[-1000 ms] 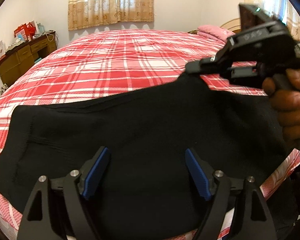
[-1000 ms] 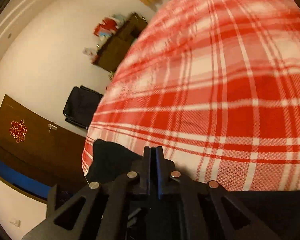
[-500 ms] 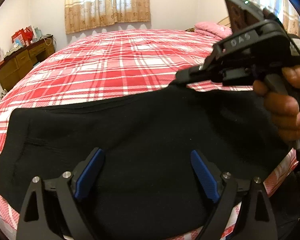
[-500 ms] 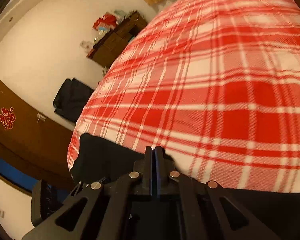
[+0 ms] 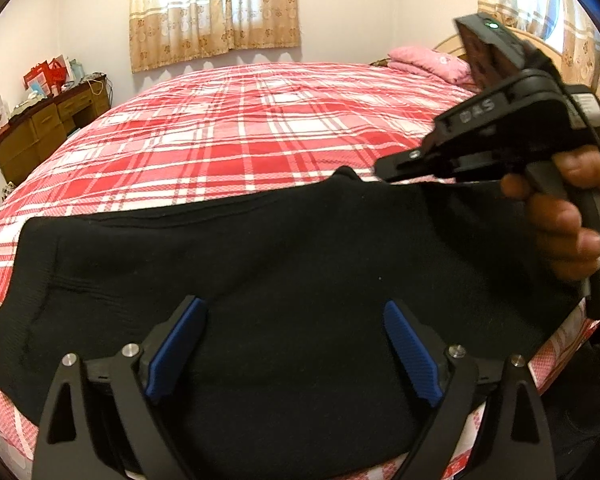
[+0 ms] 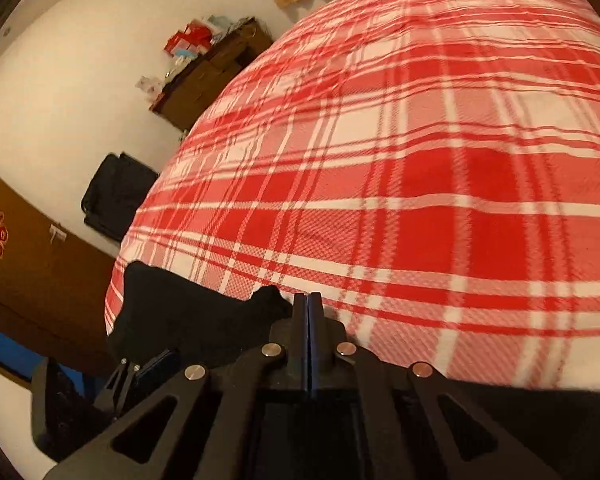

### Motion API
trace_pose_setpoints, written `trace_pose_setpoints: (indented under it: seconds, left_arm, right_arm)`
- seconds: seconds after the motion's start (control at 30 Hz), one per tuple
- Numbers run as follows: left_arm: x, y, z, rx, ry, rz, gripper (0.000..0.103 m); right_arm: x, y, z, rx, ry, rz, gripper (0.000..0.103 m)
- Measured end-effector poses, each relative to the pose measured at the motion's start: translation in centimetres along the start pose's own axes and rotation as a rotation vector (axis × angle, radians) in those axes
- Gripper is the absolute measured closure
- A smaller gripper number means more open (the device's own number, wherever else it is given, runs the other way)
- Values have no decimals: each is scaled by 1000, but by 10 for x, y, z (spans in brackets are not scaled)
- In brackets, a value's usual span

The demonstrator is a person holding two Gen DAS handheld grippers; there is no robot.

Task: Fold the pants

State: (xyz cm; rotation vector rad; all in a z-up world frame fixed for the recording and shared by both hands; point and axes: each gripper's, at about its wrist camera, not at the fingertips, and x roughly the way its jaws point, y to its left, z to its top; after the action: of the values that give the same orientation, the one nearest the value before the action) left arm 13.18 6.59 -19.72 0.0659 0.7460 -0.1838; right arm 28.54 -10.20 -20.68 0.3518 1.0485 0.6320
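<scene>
Black pants [image 5: 284, 264] lie spread across the near edge of the bed with the red plaid cover [image 5: 260, 128]. My left gripper [image 5: 292, 348] is open, its blue pads [image 5: 176, 348] hovering over the middle of the pants, holding nothing. My right gripper [image 5: 384, 174] is shut on the far edge of the pants at the right and lifts that edge a little off the cover. In the right wrist view its jaws [image 6: 308, 304] are pressed together, with black fabric [image 6: 188, 320] bunched to the left of the tips.
A pink pillow [image 5: 428, 60] lies at the bed's far right by the headboard. A wooden dresser [image 5: 40, 128] with clutter stands left of the bed. A black bag [image 6: 116, 196] leans on the wall. Curtains [image 5: 216, 8] hang behind.
My right gripper has moved right and a little lower with the pants edge still pinched. My left gripper stays open over the pants.
</scene>
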Motion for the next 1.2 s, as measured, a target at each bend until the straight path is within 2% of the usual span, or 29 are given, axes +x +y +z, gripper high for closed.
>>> trace_pose_setpoints:
  seconds: [0.03, 0.07, 0.13, 0.17, 0.2, 0.3, 0.4, 0.5, 0.6, 0.67, 0.77, 0.83, 0.9, 0.97, 1.07, 1.1, 1.2]
  left_arm:
    - [0, -1, 0, 4, 0, 2, 9]
    - [0, -1, 0, 6, 1, 4, 9]
    - [-1, 0, 0, 1, 1, 2, 9]
    - [-2, 0, 0, -2, 1, 1, 9]
    - [-3, 1, 1, -6, 0, -2, 9]
    - [-4, 4, 3, -37, -3, -17, 9]
    - [-3, 2, 3, -48, -8, -7, 9]
    - [-4, -2, 3, -53, -11, 1, 9]
    - [-5, -7, 4, -64, -17, -9, 9]
    - [-6, -10, 4, -68, -13, -22, 9]
    - [-4, -16, 5, -59, -1, -18, 9]
    - [-6, -24, 12, -46, 1, -34, 9]
    - [-12, -36, 19, -25, -12, -66, 9]
    - [-20, -58, 30, 38, -43, -102, 9]
    - [-21, -91, 41, 123, -50, -202, 7]
    - [-19, -98, 44, 136, -44, -225, 6]
    - [-7, -124, 48, 186, -6, -287, 6]
  right_arm:
    - [-7, -1, 0, -3, -12, -7, 101]
    - [-14, -2, -1, -17, -22, -22, 95]
    - [-33, -6, -3, -42, -42, -67, 61]
    - [-45, -9, -6, -47, -52, -59, 40]
    - [-60, -11, -10, -58, -71, -51, 40]
    - [-113, -29, -30, -86, -119, -128, 40]
    - [-177, -73, -57, -25, -175, -170, 40]
    - [-245, -120, -90, 70, -259, -299, 40]
    - [-296, -154, -121, 124, -327, -481, 40]
    - [-314, -178, -136, 172, -313, -575, 40]
    - [-326, -200, -146, 201, -342, -508, 40]
    - [-326, -196, -144, 170, -331, -529, 40]
    - [-329, -187, -141, 147, -364, -520, 40]
    - [-332, -183, -144, 146, -391, -536, 40]
    - [-342, -199, -147, 196, -402, -593, 40]
    - [-344, -206, -148, 220, -409, -579, 40]
    - [-359, -214, -152, 286, -442, -461, 40]
